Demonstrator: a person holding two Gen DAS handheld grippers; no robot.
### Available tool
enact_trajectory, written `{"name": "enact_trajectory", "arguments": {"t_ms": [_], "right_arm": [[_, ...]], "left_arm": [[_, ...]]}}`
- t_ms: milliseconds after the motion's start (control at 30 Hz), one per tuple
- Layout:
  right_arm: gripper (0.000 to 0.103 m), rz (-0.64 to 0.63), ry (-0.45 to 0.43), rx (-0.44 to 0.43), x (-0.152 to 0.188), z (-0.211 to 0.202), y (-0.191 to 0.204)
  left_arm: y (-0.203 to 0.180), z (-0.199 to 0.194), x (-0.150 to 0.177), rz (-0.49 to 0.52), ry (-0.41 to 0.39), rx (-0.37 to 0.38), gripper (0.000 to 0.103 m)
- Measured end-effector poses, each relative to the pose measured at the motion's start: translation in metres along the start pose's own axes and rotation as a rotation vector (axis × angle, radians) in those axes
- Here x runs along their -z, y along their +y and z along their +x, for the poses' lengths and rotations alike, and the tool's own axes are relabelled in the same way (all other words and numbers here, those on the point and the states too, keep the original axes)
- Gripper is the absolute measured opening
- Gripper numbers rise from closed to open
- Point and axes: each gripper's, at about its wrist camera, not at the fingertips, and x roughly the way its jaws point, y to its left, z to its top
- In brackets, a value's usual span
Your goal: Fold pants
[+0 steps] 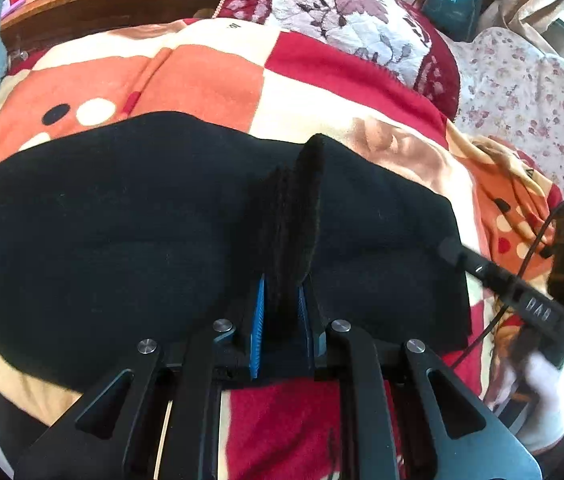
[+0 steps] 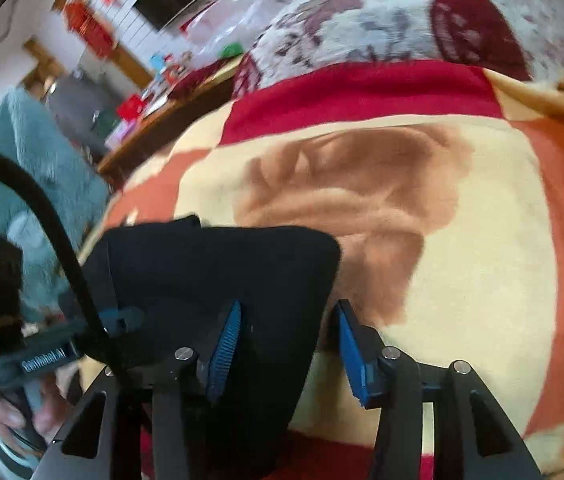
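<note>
Pants (image 1: pixel 122 220) pinched in left jaws, edge between spread right jaws

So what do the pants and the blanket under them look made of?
Pants: black, matte, thick soft knit or fleece, judging by the fuzzy pinched fold. Blanket: plush fleece with a printed pattern, its nap showing; the fibre can't be told.
</note>
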Motion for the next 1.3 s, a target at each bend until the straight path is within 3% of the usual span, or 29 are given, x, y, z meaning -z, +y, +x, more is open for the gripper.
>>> {"name": "enact_trajectory", "arguments": {"t_ms": [67,200,367,567,733,833,933,1067,1133,1300], "right_arm": [[0.05,0.001,-0.035,0.013,-0.001,-0.013,-0.001],[0.05,-0.047,-0.114,-0.099,-0.01,-0.039,0.022],[0.05,-0.138,-0.044,-0.258,-0.023,-0.011,0.071],[0.05,-0.232,0.053,-0.243,-0.026,0.045,0.108],[0.05,-0.267,0.114,-0.204,-0.024,0.081,0.116],[0.05,-0.255,0.115,-0.221,-0.026,0.071,0.114],[0.05,-0.253,0.082,-0.242,-0.023,0.05,0.115],[0.05,-0.258,0.139,-0.292,-0.004,0.058,0.122],[0.05,-0.283,0.182,-0.264,0.008,0.073,0.125],[0.05,-0.269,0.137,-0.285,0.001,0.054,0.133]], "left_arm": [[0.008,-0.009,0.003,-0.023,-0.007,0.01,0.014],[0.022,-0.023,0.011,-0.077,-0.029,0.028,0.014],[0.025,-0.036,0.023,-0.068,-0.053,0.007,0.014],[0.042,-0.046,0.033,-0.109,-0.056,0.027,0.015],[0.057,-0.051,0.034,-0.149,-0.07,0.029,0.017],[0.063,-0.055,0.036,-0.162,-0.079,0.022,0.017],[0.07,-0.06,0.039,-0.184,-0.094,0.012,0.031],[0.079,-0.064,0.043,-0.212,-0.099,-0.008,0.031],[0.085,-0.068,0.045,-0.232,-0.098,-0.016,0.031],[0.113,-0.086,0.056,-0.302,-0.147,-0.014,0.038]]}}
